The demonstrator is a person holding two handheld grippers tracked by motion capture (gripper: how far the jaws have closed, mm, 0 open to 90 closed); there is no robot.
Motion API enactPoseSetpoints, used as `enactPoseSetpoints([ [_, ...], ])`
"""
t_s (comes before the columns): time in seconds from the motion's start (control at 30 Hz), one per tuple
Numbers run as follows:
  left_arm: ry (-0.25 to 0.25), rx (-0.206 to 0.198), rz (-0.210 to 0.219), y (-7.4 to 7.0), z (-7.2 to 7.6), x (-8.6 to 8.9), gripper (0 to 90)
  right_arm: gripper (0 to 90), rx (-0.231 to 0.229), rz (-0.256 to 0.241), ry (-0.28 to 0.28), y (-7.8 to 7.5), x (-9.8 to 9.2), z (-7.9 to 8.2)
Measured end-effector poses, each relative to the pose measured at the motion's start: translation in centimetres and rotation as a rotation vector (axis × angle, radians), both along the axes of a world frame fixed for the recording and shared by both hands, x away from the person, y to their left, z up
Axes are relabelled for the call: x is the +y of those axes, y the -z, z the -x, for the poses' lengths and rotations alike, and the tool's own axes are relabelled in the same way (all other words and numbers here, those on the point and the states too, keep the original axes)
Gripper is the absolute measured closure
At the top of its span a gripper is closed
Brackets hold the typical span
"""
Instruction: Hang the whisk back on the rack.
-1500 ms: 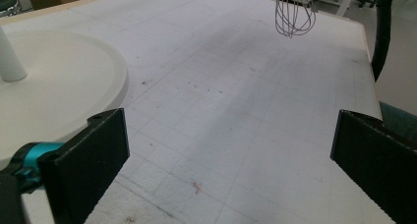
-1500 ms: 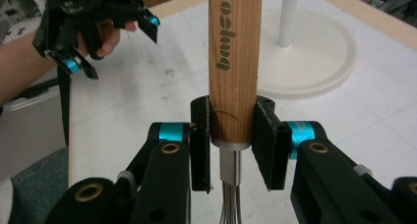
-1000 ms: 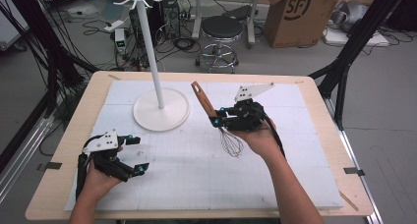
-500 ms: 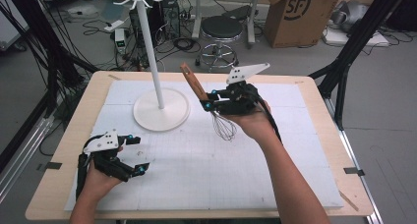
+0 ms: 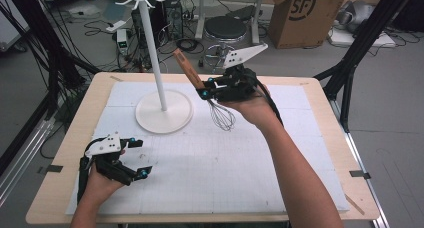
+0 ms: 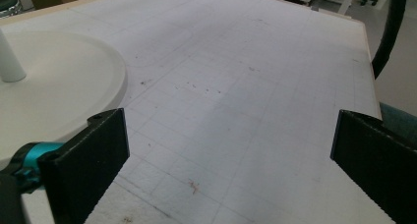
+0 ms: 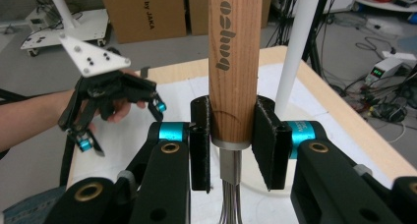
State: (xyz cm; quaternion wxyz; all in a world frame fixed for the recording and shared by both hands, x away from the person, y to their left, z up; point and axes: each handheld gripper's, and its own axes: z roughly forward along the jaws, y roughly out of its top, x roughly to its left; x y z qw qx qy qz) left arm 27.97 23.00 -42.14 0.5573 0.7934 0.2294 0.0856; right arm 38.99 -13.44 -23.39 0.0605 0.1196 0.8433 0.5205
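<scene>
A whisk with a wooden handle (image 5: pixel 187 68) and a wire head (image 5: pixel 222 116) is lifted above the table, handle tilted up and to the left. My right gripper (image 5: pixel 206 90) is shut on the lower end of that handle (image 7: pixel 232 62), the jaws pressed on both sides. A white hook stand with a round base (image 5: pixel 164 112) and a tall pole (image 5: pixel 153 53) stands just left of the whisk; its pole (image 7: pixel 298 42) rises close behind the handle. My left gripper (image 5: pixel 139 158) rests low at the table's near left, open, with nothing between its jaws (image 6: pixel 231 155).
A white gridded mat (image 5: pixel 240 163) covers the wooden table (image 5: pixel 330 118). The stand's base (image 6: pixel 54 91) lies just ahead-left of the left gripper. Behind the table are a stool (image 5: pixel 226 28), a cardboard box (image 5: pixel 302 13), cables and black frame legs (image 5: pixel 357 43).
My right gripper has risen and moved back toward the stand's pole, carrying the whisk with it. The left gripper has stayed where it was.
</scene>
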Motion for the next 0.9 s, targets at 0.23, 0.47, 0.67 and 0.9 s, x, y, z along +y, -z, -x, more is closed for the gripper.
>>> enactPoseSetpoints([
  [0.23,-0.002,0.002,0.003,0.0,0.0,0.0,1.7,71.1,-0.027,0.016,-0.012,-1.4,1.0,-0.8],
  [0.47,0.001,0.002,0.004,0.0,0.0,0.0,1.7,71.1,-0.043,0.011,-0.017,-2.9,2.2,-1.6],
  [0.67,0.002,-0.002,0.01,0.0,0.1,0.0,1.7,71.1,-0.063,0.021,0.001,-4.1,3.0,-2.8],
  [0.9,0.005,0.003,0.013,0.0,0.1,0.0,1.7,71.1,-0.063,0.008,0.01,-5.2,3.4,-3.3],
])
